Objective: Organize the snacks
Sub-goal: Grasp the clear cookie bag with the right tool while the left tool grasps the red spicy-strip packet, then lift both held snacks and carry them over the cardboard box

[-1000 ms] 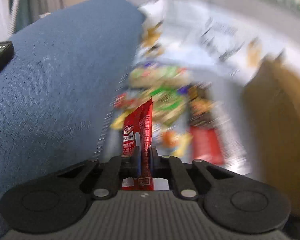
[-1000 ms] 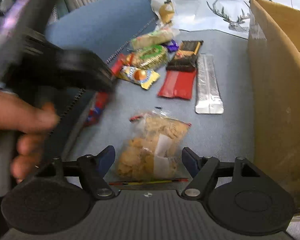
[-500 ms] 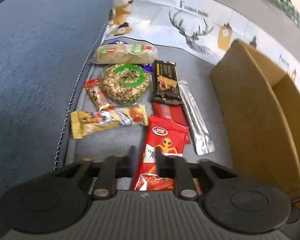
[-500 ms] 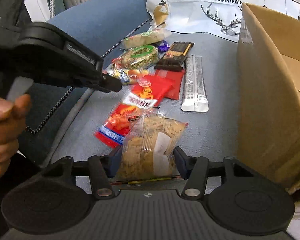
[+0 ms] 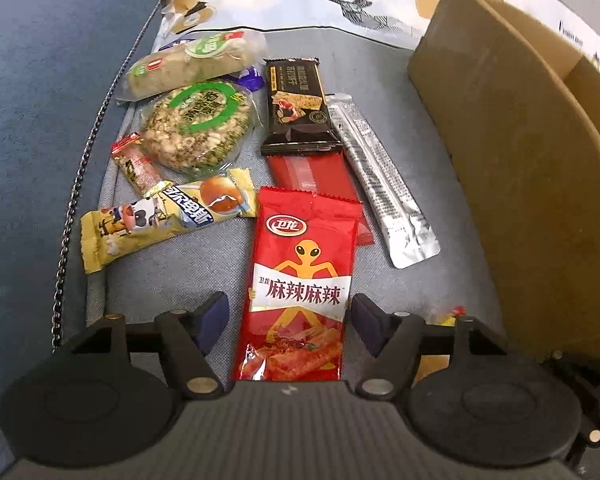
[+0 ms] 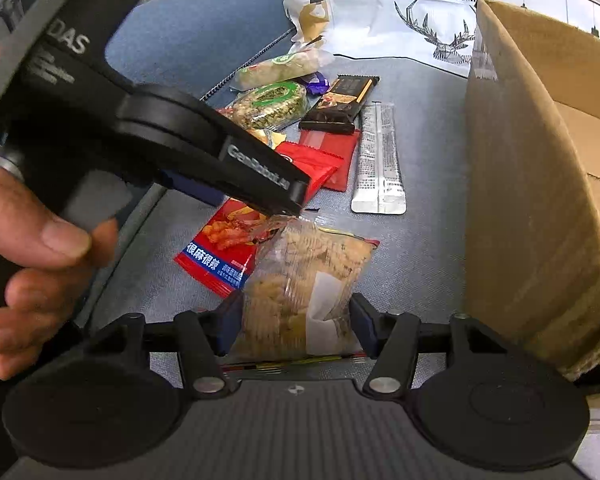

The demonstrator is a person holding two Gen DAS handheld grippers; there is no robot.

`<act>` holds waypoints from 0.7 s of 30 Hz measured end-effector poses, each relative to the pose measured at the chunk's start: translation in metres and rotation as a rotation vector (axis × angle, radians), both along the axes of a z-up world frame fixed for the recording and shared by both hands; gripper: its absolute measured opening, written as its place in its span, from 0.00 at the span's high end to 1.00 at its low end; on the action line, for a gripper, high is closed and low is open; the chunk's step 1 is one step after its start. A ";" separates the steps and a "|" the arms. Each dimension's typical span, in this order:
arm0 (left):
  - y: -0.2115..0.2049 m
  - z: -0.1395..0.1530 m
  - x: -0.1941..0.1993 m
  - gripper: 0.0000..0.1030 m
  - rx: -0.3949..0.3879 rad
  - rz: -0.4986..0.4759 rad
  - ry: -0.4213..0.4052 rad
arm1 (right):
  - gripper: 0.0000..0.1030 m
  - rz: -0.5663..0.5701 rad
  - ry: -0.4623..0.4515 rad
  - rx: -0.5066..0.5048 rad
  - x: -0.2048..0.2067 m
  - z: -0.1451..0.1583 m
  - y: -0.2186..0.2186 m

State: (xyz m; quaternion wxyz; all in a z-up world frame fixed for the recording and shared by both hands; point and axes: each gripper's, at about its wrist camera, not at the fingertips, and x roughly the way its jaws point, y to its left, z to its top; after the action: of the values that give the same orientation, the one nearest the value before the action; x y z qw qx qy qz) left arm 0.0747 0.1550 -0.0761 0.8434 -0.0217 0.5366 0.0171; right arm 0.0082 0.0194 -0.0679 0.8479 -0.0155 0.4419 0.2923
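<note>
A red spicy-strip packet (image 5: pixel 300 280) lies flat on the grey cushion (image 5: pixel 440 300) between the fingers of my left gripper (image 5: pixel 290 314). Its jaws are opening and the pads stand clear of the packet. In the right wrist view the same packet (image 6: pixel 216 256) lies under the left gripper (image 6: pixel 294 200), which a hand (image 6: pixel 36 248) holds. My right gripper (image 6: pixel 296 320) has a clear bag of crackers (image 6: pixel 300 280) between its pads. Both pads touch the bag's sides while the jaws ease slightly open.
Farther back lie several snacks: a round green cake (image 5: pixel 198 128), a black bar (image 5: pixel 298 108), a flat red pack (image 5: pixel 316 172), a silver stick (image 5: pixel 380 184) and a yellow pack (image 5: pixel 164 216). A cardboard box (image 5: pixel 520 152) walls the right. A blue cushion (image 5: pixel 40 120) rises at the left.
The left gripper came down over the cushion and opened, and the red packet it held upright now lies flat. The right gripper narrowed onto the cracker bag without moving.
</note>
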 end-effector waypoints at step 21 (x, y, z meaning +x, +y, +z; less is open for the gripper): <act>0.012 0.040 -0.029 0.51 -0.056 0.083 -0.242 | 0.44 0.021 -0.112 0.022 -0.014 0.010 0.001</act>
State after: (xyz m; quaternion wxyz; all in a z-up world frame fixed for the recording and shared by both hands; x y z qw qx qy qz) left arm 0.0461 0.1671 -0.0363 0.8996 -0.0694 0.4299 0.0341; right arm -0.0054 0.0205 -0.0575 0.8684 -0.0273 0.3904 0.3045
